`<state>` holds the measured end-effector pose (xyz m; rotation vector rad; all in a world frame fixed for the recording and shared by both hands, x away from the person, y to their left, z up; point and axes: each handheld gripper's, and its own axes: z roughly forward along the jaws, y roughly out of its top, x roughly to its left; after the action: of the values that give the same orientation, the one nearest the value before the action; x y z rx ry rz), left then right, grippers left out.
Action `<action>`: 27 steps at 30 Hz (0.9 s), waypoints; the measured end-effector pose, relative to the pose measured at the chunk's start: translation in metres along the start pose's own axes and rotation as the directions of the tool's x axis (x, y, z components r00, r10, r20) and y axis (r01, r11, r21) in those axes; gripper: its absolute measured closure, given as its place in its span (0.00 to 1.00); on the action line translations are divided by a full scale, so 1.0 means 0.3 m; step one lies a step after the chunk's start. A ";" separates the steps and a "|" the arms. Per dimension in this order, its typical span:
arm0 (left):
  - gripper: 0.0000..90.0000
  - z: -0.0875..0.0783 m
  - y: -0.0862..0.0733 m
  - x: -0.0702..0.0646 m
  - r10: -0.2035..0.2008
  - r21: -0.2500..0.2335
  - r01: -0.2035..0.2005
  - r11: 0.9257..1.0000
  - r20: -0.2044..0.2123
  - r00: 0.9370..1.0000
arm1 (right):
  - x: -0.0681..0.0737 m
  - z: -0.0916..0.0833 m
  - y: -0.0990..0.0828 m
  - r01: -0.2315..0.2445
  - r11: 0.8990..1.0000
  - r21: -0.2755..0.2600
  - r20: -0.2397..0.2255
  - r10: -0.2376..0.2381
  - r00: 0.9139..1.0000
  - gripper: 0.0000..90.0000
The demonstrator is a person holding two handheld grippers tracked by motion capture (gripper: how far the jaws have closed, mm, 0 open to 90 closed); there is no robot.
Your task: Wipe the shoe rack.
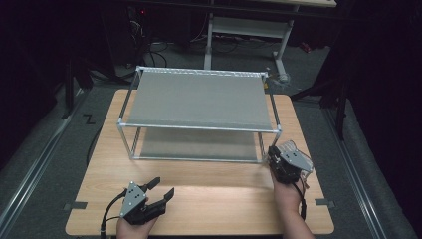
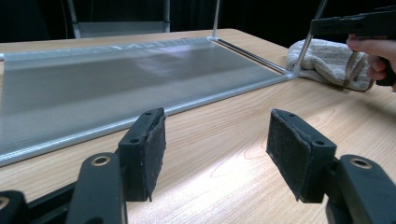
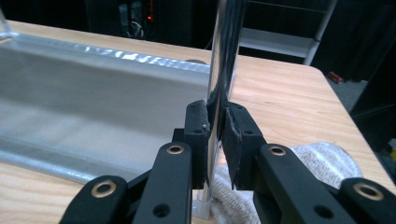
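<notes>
High view first: a two-tier metal rack [image 1: 199,99] is being shown standing on the wooden worktop [image 1: 209,191], and its front right post [image 1: 276,139] is being gripped low down by the right hand-held gripper [image 1: 273,152]. The left hand-held gripper [image 1: 163,188] is being held above the near left part of the worktop, well apart from the rack, jaws spread.

Left gripper view: the jaws are being kept apart with nothing between them, over bare wood. The rack's lower shelf [image 2: 116,79] is lying ahead, and a folded towel [image 2: 327,63] is resting just beside its far corner.

Right gripper view: the upright post [image 3: 224,56] is being clamped between both pads, with the towel [image 3: 322,163] lying at its foot.
</notes>
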<state>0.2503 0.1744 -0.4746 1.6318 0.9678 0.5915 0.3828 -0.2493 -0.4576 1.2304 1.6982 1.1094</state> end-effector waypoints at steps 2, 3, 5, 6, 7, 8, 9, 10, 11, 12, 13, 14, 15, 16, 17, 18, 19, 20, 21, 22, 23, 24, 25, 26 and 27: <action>0.42 0.000 0.000 0.000 -0.003 0.001 0.003 1.000 -0.001 1.000 | -0.004 0.010 0.005 0.003 1.000 0.002 0.008 -0.003 1.000 0.89; 0.42 -0.001 0.001 0.002 -0.001 0.001 0.001 1.000 -0.003 1.000 | -0.006 0.012 0.005 0.002 1.000 0.003 0.008 -0.002 1.000 0.89; 0.42 -0.008 0.007 0.012 0.005 -0.004 -0.005 1.000 -0.023 1.000 | -0.009 0.014 0.004 -0.001 1.000 0.003 0.007 0.001 1.000 0.89; 0.42 -0.013 0.012 0.025 0.004 -0.008 -0.005 1.000 -0.039 0.999 | -0.008 0.013 0.004 0.002 1.000 0.003 0.009 -0.002 1.000 0.89; 0.42 -0.018 0.020 0.043 -0.003 -0.010 0.002 1.000 -0.060 0.998 | -0.008 0.013 0.003 0.002 1.000 0.004 0.009 -0.002 1.000 0.89; 0.42 -0.023 0.030 0.064 -0.014 -0.010 0.013 1.000 -0.080 0.997 | -0.009 0.013 0.004 0.001 1.000 0.004 0.007 -0.001 1.000 0.89; 0.43 -0.025 0.041 0.085 -0.018 -0.006 0.018 1.000 -0.103 0.995 | -0.011 0.013 0.005 0.003 1.000 0.007 0.004 -0.003 1.000 0.89; 0.45 -0.025 0.052 0.105 -0.010 0.004 0.010 1.000 -0.125 0.992 | -0.012 0.013 0.005 0.001 1.000 0.007 0.004 -0.001 1.000 0.89; 0.46 -0.023 0.062 0.122 0.000 0.012 0.002 1.000 -0.139 0.990 | -0.013 0.014 0.004 0.000 1.000 0.006 0.002 0.000 1.000 0.89; 0.47 -0.023 0.071 0.137 0.013 0.021 -0.010 1.000 -0.150 0.989 | -0.012 0.014 0.004 0.000 1.000 0.006 0.002 0.000 1.000 0.89; 0.48 -0.023 0.080 0.151 0.023 0.030 -0.019 0.999 -0.158 0.987 | -0.012 0.014 0.004 -0.001 1.000 0.007 0.003 0.001 1.000 0.88; 0.48 -0.022 0.088 0.163 0.032 0.037 -0.026 0.999 -0.161 0.986 | -0.012 0.014 0.003 -0.008 1.000 0.010 -0.007 0.008 1.000 0.83; 0.47 -0.023 0.094 0.170 0.035 0.039 -0.029 0.999 -0.166 0.986 | -0.013 0.012 0.003 -0.015 1.000 0.015 -0.020 0.016 1.000 0.76; 0.47 -0.026 0.096 0.176 0.025 0.032 -0.020 0.999 -0.166 0.986 | -0.013 0.008 0.002 -0.023 1.000 0.015 -0.030 0.023 0.999 0.70; 0.47 -0.028 0.095 0.178 0.010 0.022 -0.007 1.000 -0.163 0.987 | -0.011 0.001 0.003 -0.027 1.000 0.010 -0.034 0.027 0.999 0.66; 0.47 -0.029 0.090 0.178 0.000 0.016 0.002 1.000 -0.160 0.987 | -0.007 -0.010 0.004 -0.026 1.000 0.003 -0.032 0.026 0.999 0.63; 0.47 -0.028 0.082 0.175 -0.003 0.013 0.005 1.000 -0.158 0.987 | -0.002 -0.023 0.004 -0.029 1.000 -0.007 -0.036 0.029 0.999 0.61; 0.47 -0.027 0.072 0.172 -0.007 0.015 0.009 1.000 -0.155 0.988 | 0.003 -0.037 0.004 -0.034 0.999 -0.019 -0.043 0.033 0.999 0.60; 0.46 -0.025 0.061 0.168 -0.010 0.017 0.013 1.000 -0.152 0.988 | 0.011 -0.054 0.004 -0.045 0.999 -0.026 -0.052 0.043 0.998 0.59; 0.46 -0.024 0.048 0.163 -0.018 0.017 0.021 1.000 -0.147 0.989 | 0.019 -0.072 0.002 -0.046 0.998 -0.034 -0.057 0.044 0.997 0.57; 0.46 -0.023 0.037 0.160 -0.022 0.019 0.025 1.000 -0.144 0.989 | 0.028 -0.090 -0.001 -0.055 0.998 -0.041 -0.072 0.052 0.996 0.56; 0.46 -0.023 0.026 0.155 -0.026 0.021 0.029 0.999 -0.139 0.990 | 0.040 -0.106 -0.006 -0.053 0.998 -0.045 -0.084 0.049 0.995 0.55; 0.46 -0.023 0.018 0.149 -0.028 0.027 0.032 0.999 -0.133 0.991 | 0.053 -0.123 -0.011 -0.048 0.998 -0.046 -0.091 0.043 0.995 0.53; 0.45 -0.024 0.012 0.144 -0.030 0.029 0.034 0.999 -0.124 0.992 | 0.067 -0.138 -0.016 -0.040 0.998 -0.047 -0.102 0.035 0.994 0.52; 0.44 -0.026 0.007 0.136 -0.027 0.034 0.031 0.999 -0.113 0.993 | 0.082 -0.153 -0.022 -0.028 0.998 -0.049 -0.114 0.022 0.993 0.51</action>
<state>0.2670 0.2126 -0.4746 1.6274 1.0887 0.6556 0.3326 -0.2366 -0.4502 1.1795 1.7318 1.2516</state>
